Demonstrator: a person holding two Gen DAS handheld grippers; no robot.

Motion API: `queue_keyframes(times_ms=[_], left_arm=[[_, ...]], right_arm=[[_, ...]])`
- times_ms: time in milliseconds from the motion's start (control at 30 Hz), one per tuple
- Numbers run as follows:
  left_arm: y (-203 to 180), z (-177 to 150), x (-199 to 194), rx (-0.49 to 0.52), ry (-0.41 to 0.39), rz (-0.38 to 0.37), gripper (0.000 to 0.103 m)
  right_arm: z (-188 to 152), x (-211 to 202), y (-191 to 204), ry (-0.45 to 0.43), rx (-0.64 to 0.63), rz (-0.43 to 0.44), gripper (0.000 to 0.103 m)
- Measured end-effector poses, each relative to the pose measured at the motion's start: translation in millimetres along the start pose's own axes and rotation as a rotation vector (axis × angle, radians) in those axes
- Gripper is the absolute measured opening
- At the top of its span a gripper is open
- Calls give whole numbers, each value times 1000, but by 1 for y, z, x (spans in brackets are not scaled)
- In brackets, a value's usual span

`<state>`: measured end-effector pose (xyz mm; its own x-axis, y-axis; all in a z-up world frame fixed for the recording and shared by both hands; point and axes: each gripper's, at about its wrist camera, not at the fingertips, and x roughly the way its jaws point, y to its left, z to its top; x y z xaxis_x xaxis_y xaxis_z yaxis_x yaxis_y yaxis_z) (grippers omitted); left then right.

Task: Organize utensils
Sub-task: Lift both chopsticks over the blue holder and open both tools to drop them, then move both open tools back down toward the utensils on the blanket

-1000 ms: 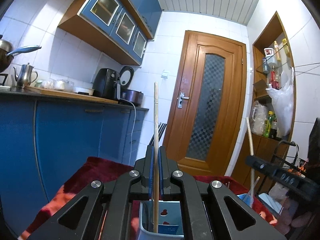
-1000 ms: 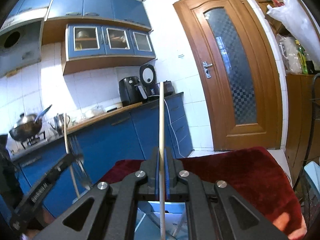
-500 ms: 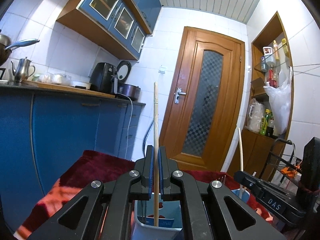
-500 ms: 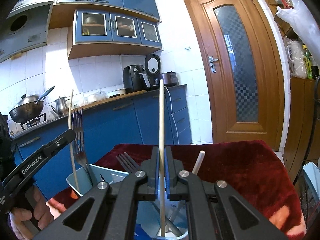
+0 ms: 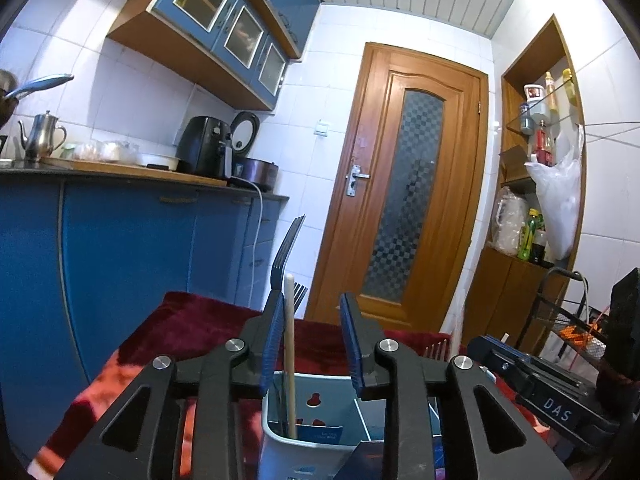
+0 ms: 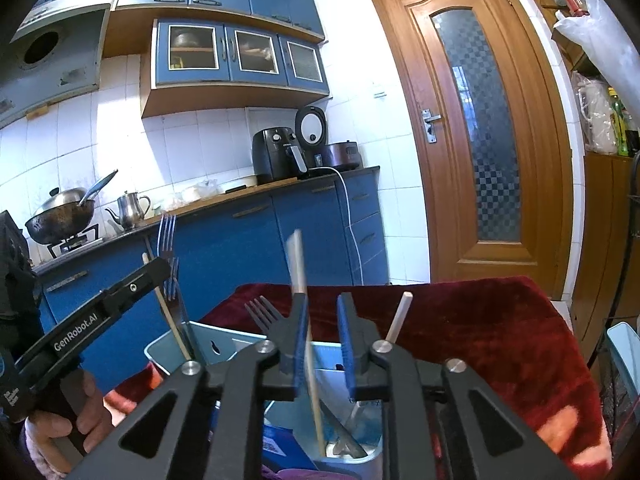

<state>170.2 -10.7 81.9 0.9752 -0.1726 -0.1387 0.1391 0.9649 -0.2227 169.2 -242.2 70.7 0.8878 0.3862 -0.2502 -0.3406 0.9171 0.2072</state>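
My left gripper (image 5: 311,334) is open above a pale blue utensil holder (image 5: 332,424). A wooden chopstick (image 5: 289,356) stands loose in the holder beside the left finger, with a dark fork (image 5: 285,256) behind it. My right gripper (image 6: 322,334) is open above the other holder compartment (image 6: 352,436). A second chopstick (image 6: 306,344), blurred, leans free against its left finger. A fork (image 6: 262,312) and a white stick (image 6: 398,316) also stand there. The left gripper shows at the left of the right wrist view (image 6: 108,312).
The holder sits on a table with a dark red cloth (image 6: 480,320). A blue kitchen counter (image 6: 256,232) with an air fryer (image 6: 278,154) lies behind. A wooden door (image 5: 404,200) is ahead. A wire rack (image 5: 572,320) stands at the right.
Both grippers have opened and let go of their chopsticks, which have dropped into the holder. The right one is still moving.
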Motion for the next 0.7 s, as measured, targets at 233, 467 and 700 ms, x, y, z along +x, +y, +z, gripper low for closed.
queue_keyframes(times_ms=[233,467,700], left_arm=[[-3,6,-10,-11,44,-18,30],[-5,11,-31,-9,95,-34,30],[-10,19,-57,5,146,-45,30]], right_arm=[[5,-16,2,2,10,-19,20],[8,-42,15,27,5,-39,20],[7,-68,30,82,10,-41,21]])
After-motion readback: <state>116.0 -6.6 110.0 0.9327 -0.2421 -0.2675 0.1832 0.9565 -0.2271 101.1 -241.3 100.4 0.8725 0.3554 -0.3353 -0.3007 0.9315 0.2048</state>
